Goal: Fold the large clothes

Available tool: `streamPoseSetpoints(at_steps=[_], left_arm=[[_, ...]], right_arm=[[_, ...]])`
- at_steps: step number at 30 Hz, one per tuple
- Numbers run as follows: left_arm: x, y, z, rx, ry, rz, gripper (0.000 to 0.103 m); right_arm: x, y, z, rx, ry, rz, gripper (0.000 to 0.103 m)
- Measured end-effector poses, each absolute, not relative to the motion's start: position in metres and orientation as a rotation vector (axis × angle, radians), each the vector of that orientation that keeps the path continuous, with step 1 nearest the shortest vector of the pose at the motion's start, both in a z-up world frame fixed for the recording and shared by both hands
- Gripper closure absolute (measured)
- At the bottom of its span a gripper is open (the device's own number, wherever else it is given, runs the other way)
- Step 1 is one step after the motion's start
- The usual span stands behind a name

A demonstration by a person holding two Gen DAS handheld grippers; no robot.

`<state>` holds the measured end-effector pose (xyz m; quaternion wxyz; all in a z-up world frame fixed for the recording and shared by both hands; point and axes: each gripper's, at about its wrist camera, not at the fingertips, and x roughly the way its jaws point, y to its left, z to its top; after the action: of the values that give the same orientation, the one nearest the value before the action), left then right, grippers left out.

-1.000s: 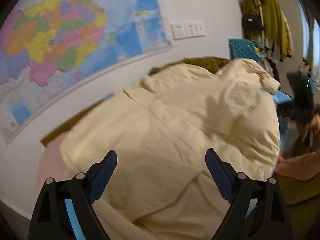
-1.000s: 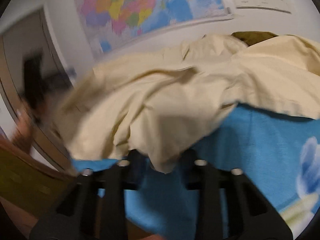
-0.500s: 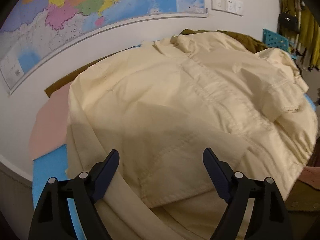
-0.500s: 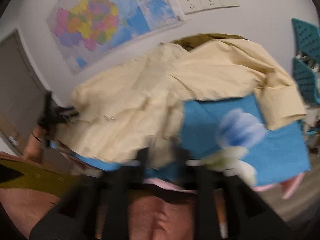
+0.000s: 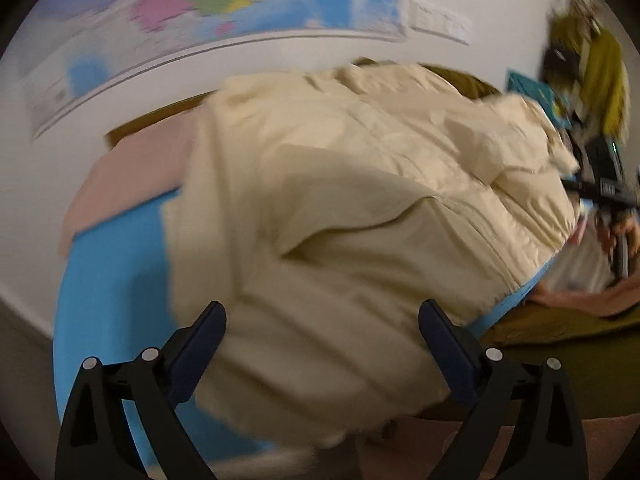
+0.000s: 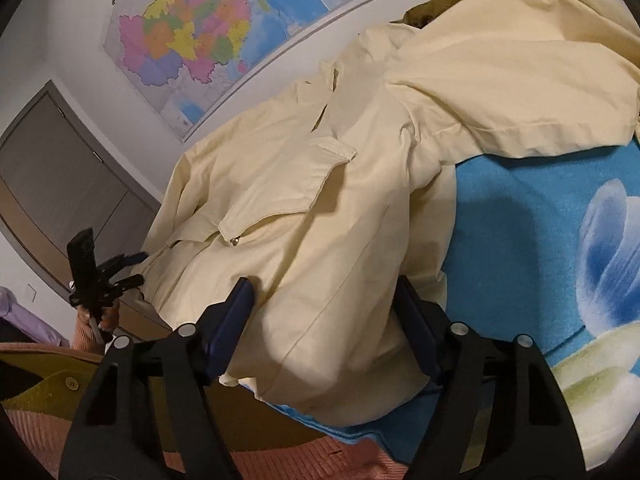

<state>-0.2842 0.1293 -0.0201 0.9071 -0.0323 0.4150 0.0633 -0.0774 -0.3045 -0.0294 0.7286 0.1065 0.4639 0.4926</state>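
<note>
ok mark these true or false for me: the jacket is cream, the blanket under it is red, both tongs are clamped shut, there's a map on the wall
1. The jacket is cream. True.
2. The blanket under it is red. False: it is blue with a flower print.
3. Both tongs are clamped shut. False: the left tongs and the right tongs both stand open over the jacket.
4. A map hangs on the wall. True.
</note>
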Motion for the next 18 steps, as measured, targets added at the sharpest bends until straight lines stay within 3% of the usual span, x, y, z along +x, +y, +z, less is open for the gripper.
streamPoseSetpoints(at_steps=[2, 3, 6, 7, 8, 13, 16, 18], left_arm=[[-0.292, 0.13, -0.022, -0.085, 0.848, 0.169, 0.019], [-0.293, 0.129, -0.023, -0.082, 0.845, 0.188, 0.03], [-0.288, 0.131, -0.021, -0.113, 0.868, 0.156, 0.077], [-0.287, 0.13, -0.015, -0.076, 0.867, 0.181, 0.085], [-0.285, 0.128, -0.01, -0.022, 0.862, 0.223, 0.093], [-0.272, 0.166, 0.021, 0.124, 0.871, 0.5, 0.096], [-0.259, 0.188, 0.014, 0.278, 0.938, 0.732, 0.096], [-0.252, 0.199, 0.006, 0.252, 0.978, 0.749, 0.091]], right_arm=[[-0.077, -0.305, -0.03, 0.239, 1.023, 1.088, 0.041], [-0.076, -0.305, -0.03, 0.245, 1.022, 1.096, 0.044], [-0.077, -0.298, -0.029, 0.232, 1.001, 1.104, 0.067], [-0.077, -0.299, -0.026, 0.246, 0.988, 1.116, 0.078], [-0.077, -0.3, -0.023, 0.269, 0.975, 1.131, 0.082], [-0.073, -0.31, 0.009, 0.314, 0.866, 1.145, 0.088], [-0.069, -0.305, 0.013, 0.268, 0.865, 1.13, 0.088], [-0.067, -0.298, 0.008, 0.178, 0.901, 1.074, 0.088]])
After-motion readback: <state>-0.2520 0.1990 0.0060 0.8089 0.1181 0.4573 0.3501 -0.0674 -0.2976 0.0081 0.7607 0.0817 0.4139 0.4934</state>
